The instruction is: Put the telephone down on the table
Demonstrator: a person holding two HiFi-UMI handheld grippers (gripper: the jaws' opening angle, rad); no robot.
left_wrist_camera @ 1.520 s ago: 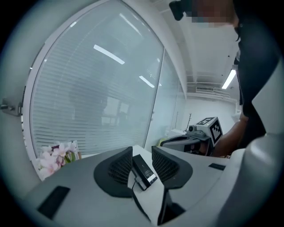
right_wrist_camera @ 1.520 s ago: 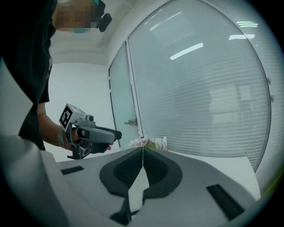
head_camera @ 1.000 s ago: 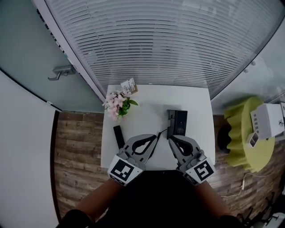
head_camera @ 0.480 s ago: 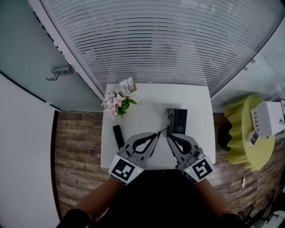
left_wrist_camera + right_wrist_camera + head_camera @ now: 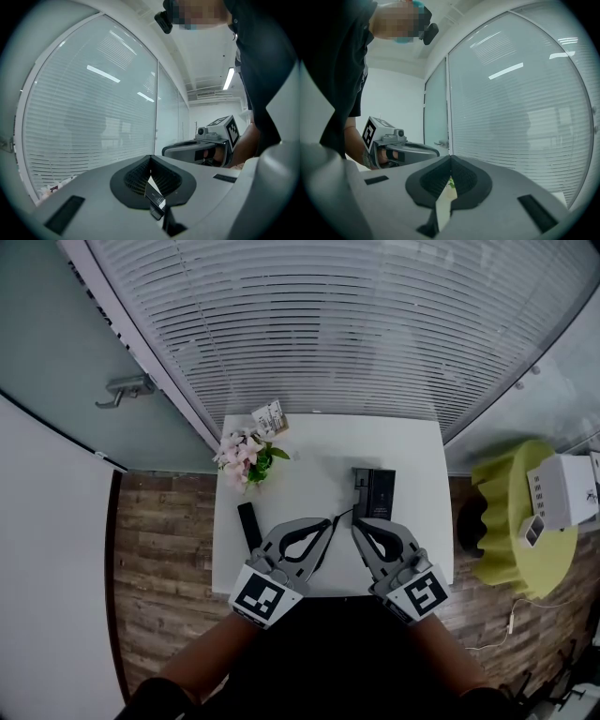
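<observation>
The black telephone base [image 5: 374, 495] lies flat on the white table [image 5: 412, 451], right of centre. Its black handset [image 5: 249, 527] lies on the table's left side, and a thin cord [image 5: 343, 515] runs from the base under my left gripper. My left gripper [image 5: 328, 521] [image 5: 150, 158] hovers over the table's near half, shut, with nothing seen between its jaws. My right gripper [image 5: 356, 524] [image 5: 450, 157] sits beside it, just short of the base, also shut and empty. Their tips nearly meet. The left gripper view catches the telephone base [image 5: 155, 200] through the jaw gap.
A pink flower bunch [image 5: 246, 458] and a small card [image 5: 270, 418] stand at the table's far left corner. Slatted blinds [image 5: 337, 324] rise behind the table. A yellow stool [image 5: 511, 531] with a white box [image 5: 562, 491] stands to the right on the wood floor.
</observation>
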